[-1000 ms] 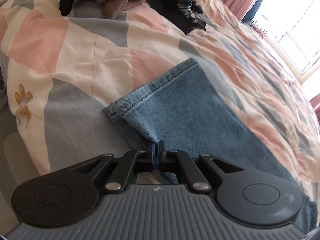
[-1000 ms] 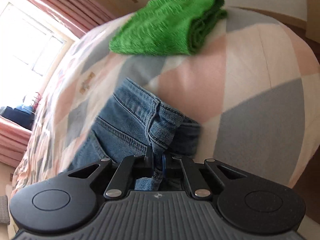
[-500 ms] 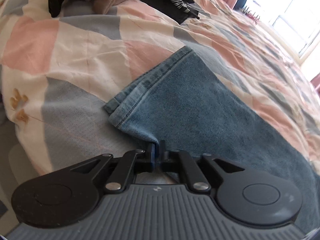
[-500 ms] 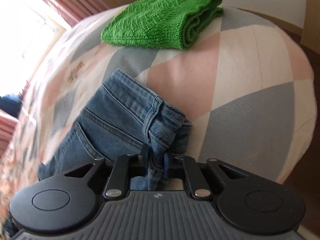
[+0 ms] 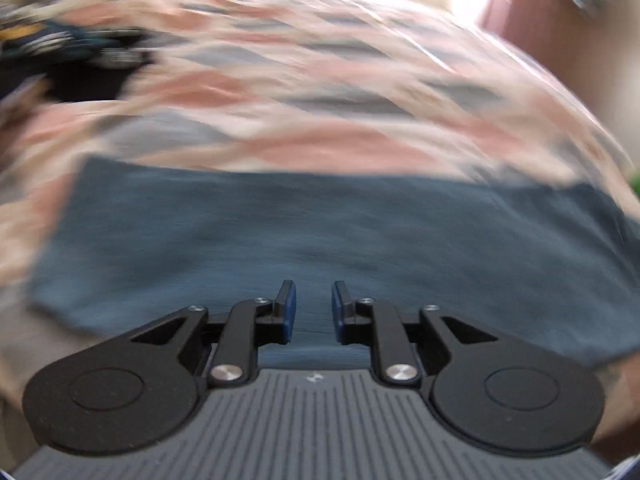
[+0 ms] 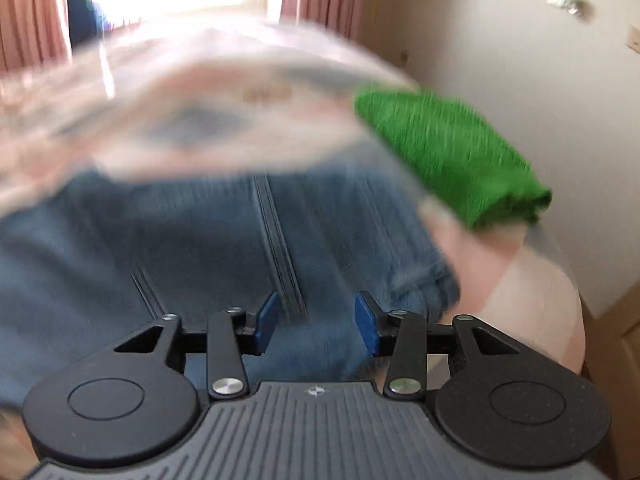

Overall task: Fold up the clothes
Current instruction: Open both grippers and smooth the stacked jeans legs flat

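Both the left gripper [image 5: 312, 308] and right gripper [image 6: 316, 322] gape empty over the jeans [image 5: 320, 240]; judging by that, a regrasp toward 12 o'clock comes next.

the left gripper [image 5: 313, 307] has its two fingers parted, a clear gap between the blue pads [image 5: 287, 312], and nothing sits between them. both fingers reach forward and level from the black linkage arms, which splay outward to the round pivot housings on either side.

the right gripper [image 6: 316, 323] is parted wider, its blue pads [image 6: 267, 322] angled slightly outward at the tips, with nothing held between them. its linkage arms likewise spread to the two round housings, above the ribbed grey body. both views are blurred beyond the fingers, while the grippers themselves appear sharp.
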{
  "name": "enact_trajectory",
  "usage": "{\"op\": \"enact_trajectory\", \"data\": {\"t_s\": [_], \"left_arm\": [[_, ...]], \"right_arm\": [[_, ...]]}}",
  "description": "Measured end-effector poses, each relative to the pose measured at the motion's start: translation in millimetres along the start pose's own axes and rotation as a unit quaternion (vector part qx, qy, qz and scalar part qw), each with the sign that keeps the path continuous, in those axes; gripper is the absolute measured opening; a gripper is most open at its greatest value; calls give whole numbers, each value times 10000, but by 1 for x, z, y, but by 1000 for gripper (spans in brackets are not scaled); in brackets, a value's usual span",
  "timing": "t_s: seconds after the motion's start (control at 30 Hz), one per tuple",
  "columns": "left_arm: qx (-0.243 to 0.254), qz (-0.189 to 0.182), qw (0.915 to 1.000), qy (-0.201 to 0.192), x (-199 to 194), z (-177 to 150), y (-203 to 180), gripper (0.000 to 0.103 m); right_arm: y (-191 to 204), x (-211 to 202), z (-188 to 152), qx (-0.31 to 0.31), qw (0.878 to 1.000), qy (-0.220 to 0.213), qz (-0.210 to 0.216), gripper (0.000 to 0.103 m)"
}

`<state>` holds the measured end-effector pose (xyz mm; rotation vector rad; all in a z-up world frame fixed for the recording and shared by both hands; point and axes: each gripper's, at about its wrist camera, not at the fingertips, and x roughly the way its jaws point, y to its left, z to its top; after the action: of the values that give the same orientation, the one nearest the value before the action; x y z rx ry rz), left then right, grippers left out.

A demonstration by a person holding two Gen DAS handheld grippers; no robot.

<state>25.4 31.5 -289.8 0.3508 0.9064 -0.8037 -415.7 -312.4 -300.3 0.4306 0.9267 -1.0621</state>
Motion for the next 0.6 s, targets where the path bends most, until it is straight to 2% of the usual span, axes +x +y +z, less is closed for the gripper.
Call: {"op": "enact_trajectory", "data": {"t_s": [0.07, 0.13, 0.17, 0.3, 0.4, 0.47, 0.53, 0.6], "left_arm": [[501, 163, 9981, 309, 23, -7, -22, 18], [750, 327, 9960, 352, 27, -6, -34, 14], [812, 295, 9959, 281, 24, 0, -40, 14], [1065, 97, 9943, -2, 13, 26, -69, 14], [1297, -640, 9894, -120, 23, 62, -123, 14], [1526, -1246, 9801, -244, 32, 82, -170, 14], [1852, -1704, 9673, -323, 46, 95, -220, 15], [2133, -1959, 9566, -321, 67, 103, -267, 15]], "right_arm": [[-6, 9, -8, -31, 9998, 183, 100, 35], [-7, 3, -2, -102, 9996, 255, 114, 35], [-6, -4, 4, -122, 9996, 217, 104, 34], [7, -30, 38, -265, 9968, -625, 430, 36], [29, -21, 66, -397, 9917, -970, 746, 36], [43, -3, 76, -576, 9894, -1065, 798, 36], [53, 20, 80, -813, 9888, -1002, 745, 36], [58, 47, 76, -1079, 9909, -665, 444, 36]]}}
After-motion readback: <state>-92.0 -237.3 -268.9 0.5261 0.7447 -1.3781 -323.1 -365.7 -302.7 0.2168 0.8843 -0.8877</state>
